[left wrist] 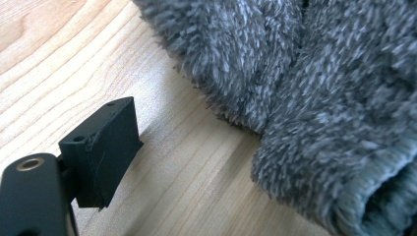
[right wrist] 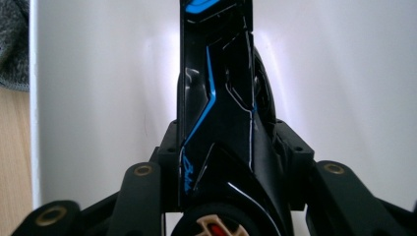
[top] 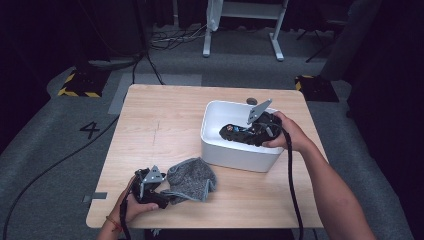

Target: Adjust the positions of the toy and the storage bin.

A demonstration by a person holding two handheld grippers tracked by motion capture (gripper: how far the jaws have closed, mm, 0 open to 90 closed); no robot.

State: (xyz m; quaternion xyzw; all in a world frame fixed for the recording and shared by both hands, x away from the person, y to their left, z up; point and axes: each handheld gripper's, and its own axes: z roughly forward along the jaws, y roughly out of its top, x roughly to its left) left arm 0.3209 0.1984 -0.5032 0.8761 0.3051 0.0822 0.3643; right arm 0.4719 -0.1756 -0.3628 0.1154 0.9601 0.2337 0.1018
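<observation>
Two grippers are at work on your table (top: pixel 165 115), and the findings run from your left to your right. Your left gripper (top: pixel 161 196) sits low near the table's near edge, at the near-left corner of the grey fleece cloth (top: pixel 192 179). In the left gripper view one black jaw stands over bare wood, apart from the fleece cloth (left wrist: pixel 314 93), whose pile lies just beside it; the second jaw is out of frame, so you cannot tell from these pictures whether that gripper is spread or closed. The wood to the left of and beyond the cloth lies bare out to the far edge, which gives that hand open room. The cloth lies just beside the near wall of the white bin (top: pixel 235 157), with only a narrow strip of table between them. Your right gripper (top: pixel 235 133) reaches into the bin from its right side, over the right rim. In the right gripper view its jaws are clamped on a glossy black toy car with blue trim (right wrist: pixel 221 113), one jaw on each flank, with the car's length pointing away between them. The toy car (top: pixel 231 132) is held inside the bin, with the white walls close around it. The bin's right wall stands near the table's right edge, so free surface on that side is slim.
</observation>
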